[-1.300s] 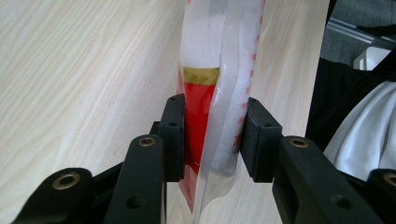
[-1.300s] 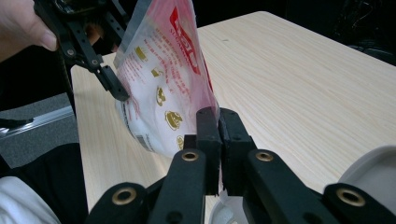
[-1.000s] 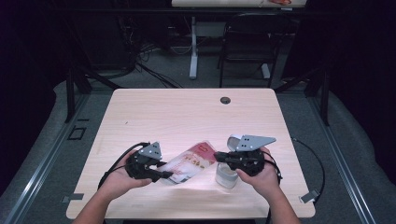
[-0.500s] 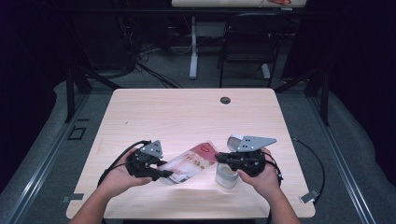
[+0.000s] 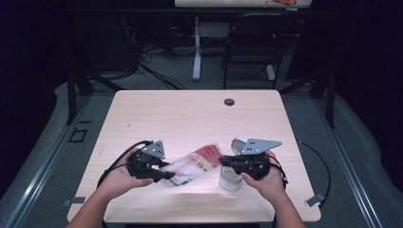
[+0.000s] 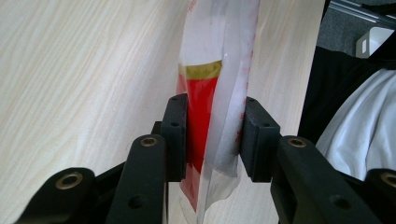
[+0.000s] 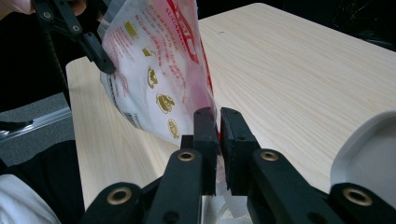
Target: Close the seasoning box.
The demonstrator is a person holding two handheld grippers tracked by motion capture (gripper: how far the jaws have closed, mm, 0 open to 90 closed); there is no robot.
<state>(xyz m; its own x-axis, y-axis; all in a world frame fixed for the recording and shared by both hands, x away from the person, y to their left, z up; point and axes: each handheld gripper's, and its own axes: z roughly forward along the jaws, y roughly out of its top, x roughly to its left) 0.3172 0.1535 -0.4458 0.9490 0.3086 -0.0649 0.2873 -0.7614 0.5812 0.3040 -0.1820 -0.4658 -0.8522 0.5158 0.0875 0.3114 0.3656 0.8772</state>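
Left tool (image 5: 164,174) pinches the red-and-white pouch (image 5: 195,164) at its 8 o'clock end; right tool (image 5: 223,161) clamps the 2 o'clock end. Pouch hangs above the tabletop (image 5: 190,114), white cup (image 5: 231,179) at 4 o'clock.

Overhead light falls bright on the tabletop (image 5: 190,118); the room around it is dim, nearly black at the edges. High view is soft, low detail. Gripper views are sharper, w/ glare on the plastic bag (image 7: 154,70), near parts blurred.
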